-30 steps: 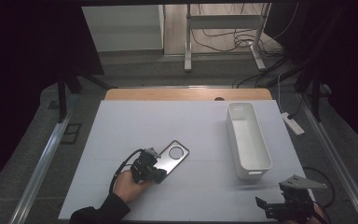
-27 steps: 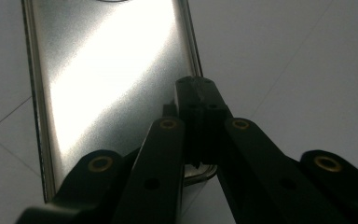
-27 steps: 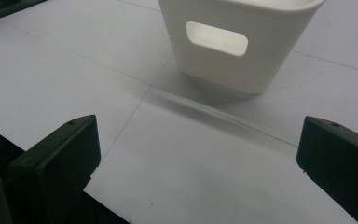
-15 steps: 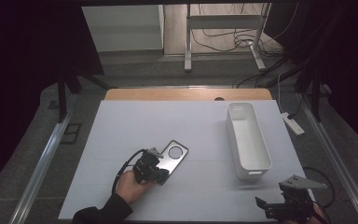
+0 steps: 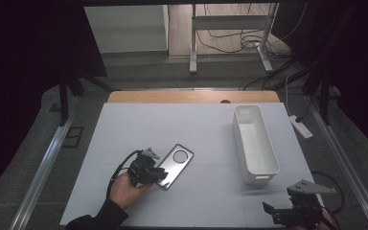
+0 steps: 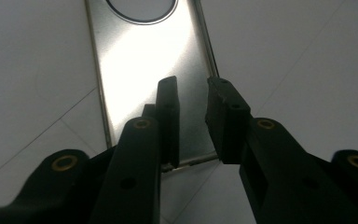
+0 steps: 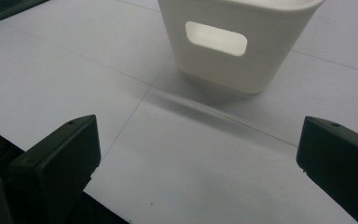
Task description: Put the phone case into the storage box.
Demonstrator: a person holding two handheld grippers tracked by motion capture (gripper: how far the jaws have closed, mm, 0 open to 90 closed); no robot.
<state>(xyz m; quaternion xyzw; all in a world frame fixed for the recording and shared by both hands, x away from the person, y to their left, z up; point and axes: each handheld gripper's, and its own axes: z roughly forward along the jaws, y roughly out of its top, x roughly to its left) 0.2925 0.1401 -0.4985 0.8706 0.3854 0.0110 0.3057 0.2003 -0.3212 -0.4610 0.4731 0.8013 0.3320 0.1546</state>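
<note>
Looking down from the high view, I see my left tongs (image 5: 159,173) at the near end of the metal plate (image 5: 176,165), which lies flat on the white table (image 5: 139,127), left of the middle. The plate is long and shiny, with a round ring near its far end. My left hand (image 5: 124,190) grips the tongs from behind, the cable looping beside it. My right tongs (image 5: 287,213) sit at the table's near right corner, well apart from the plate. The white bin (image 5: 255,143) stands on the table's right side, its near end just ahead of them.

In the left gripper view, my left tongs (image 6: 193,119) stand over the plate's (image 6: 140,65) near end. The jaws have just been opening; the gap is narrow, and whether the pads press on the plate I cannot tell. The plate's near edge crosses under the 2 pads (image 6: 169,116).

In the right gripper view, my right tongs (image 7: 198,154) are spread wide with bare table (image 7: 191,177) between them. The bin (image 7: 233,42) stands ahead, its handle cutout facing me.
</note>
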